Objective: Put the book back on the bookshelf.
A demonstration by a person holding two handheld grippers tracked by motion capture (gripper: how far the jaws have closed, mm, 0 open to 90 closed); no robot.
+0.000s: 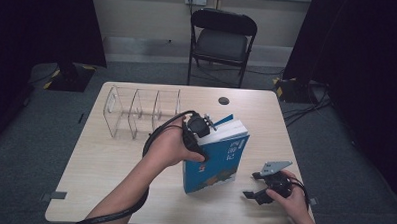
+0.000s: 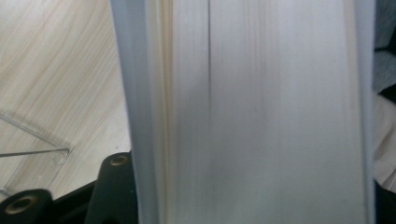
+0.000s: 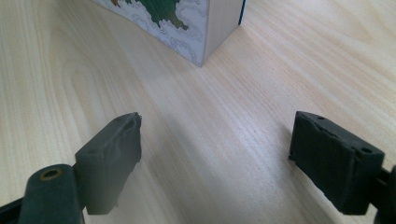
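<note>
A thick blue book stands upright near the worktop's centre, tilted a little, its spine toward the person and its page block facing up and away. The left tool sits at the book's top edge, at about 11 o'clock from the cover. In the left tool view the pale page block lies between its jaws; whether the pads press on the book I cannot tell, since one jaw stands beside the cover edge and the other is hidden. The hold at the top probably keeps the book from toppling while it stands on its lower edge.

The right tool rests low on the worktop at about 4 o'clock from the book, well clear of it. Its jaws are spread wide with nothing between them, only bare wood, with the book's bottom corner ahead. It seems parked, ready to steady the book's foot.

A clear rack with upright dividers stands at 10 o'clock from the book, near the far-left edge. Its slots hold nothing; it looks like the likely home for the book.
</note>
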